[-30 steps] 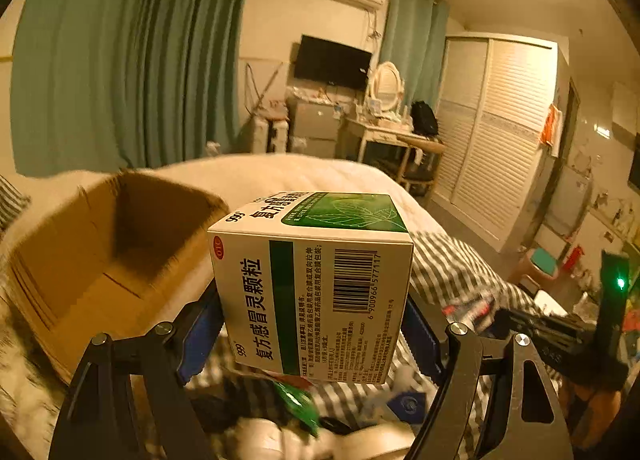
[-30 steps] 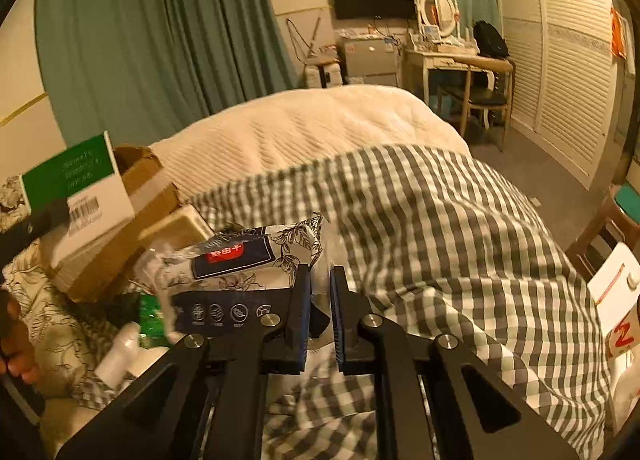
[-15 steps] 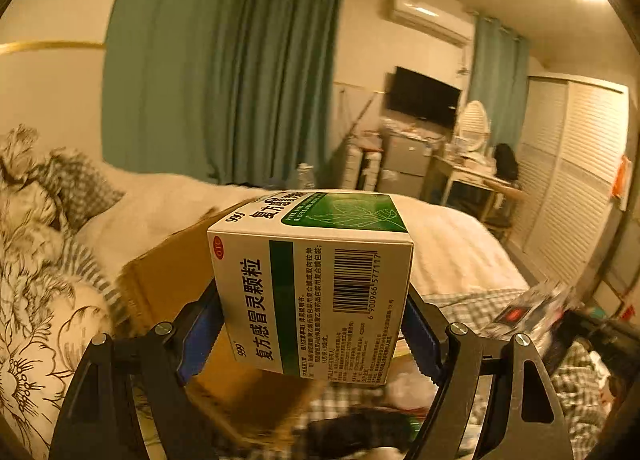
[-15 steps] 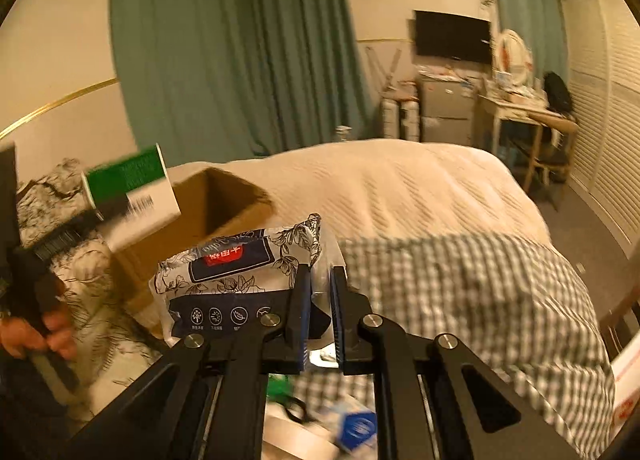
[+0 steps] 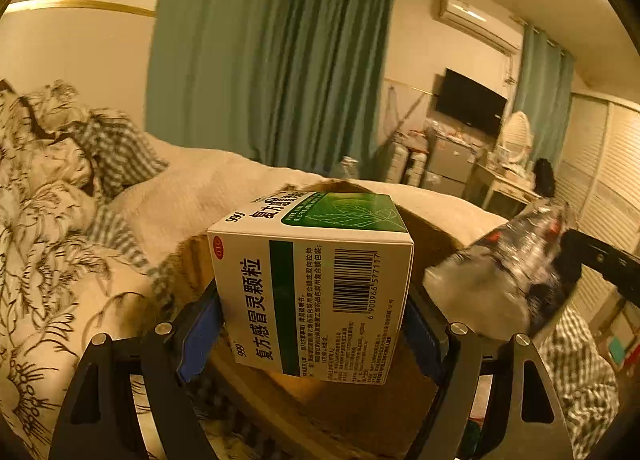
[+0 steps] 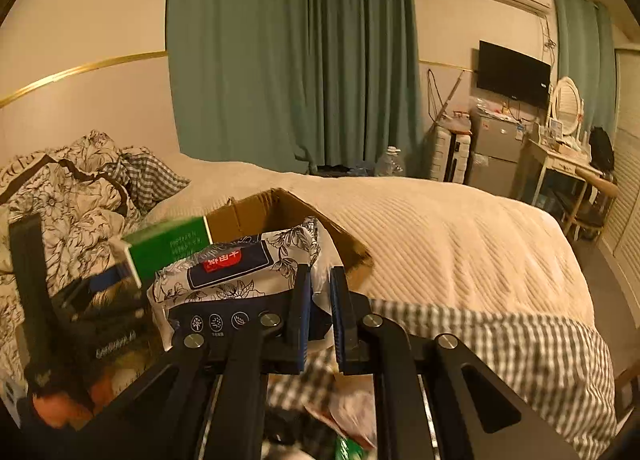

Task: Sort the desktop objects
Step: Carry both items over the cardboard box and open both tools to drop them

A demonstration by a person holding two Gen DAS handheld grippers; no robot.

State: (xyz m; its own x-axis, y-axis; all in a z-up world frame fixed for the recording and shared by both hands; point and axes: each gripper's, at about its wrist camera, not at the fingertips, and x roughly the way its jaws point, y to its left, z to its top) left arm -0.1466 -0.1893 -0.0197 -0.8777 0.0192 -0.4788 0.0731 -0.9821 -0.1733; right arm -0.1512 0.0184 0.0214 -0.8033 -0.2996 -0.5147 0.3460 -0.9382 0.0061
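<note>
Left tongs [image 5: 312, 324] around medicine box [image 5: 316, 284]

Left tongs [image 5: 312, 324] fill the lower centre of their frame, jaws spread wide, clamping something broad. Right tongs [image 6: 320, 312], lower centre, are pinched nearly closed on something thin.

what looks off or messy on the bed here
The cardboard box sits tilted on the bed with a ragged flap edge. Rumpled floral bedding is heaped at the left. The medicine box and the soft packet look intact in the jaws.
</note>
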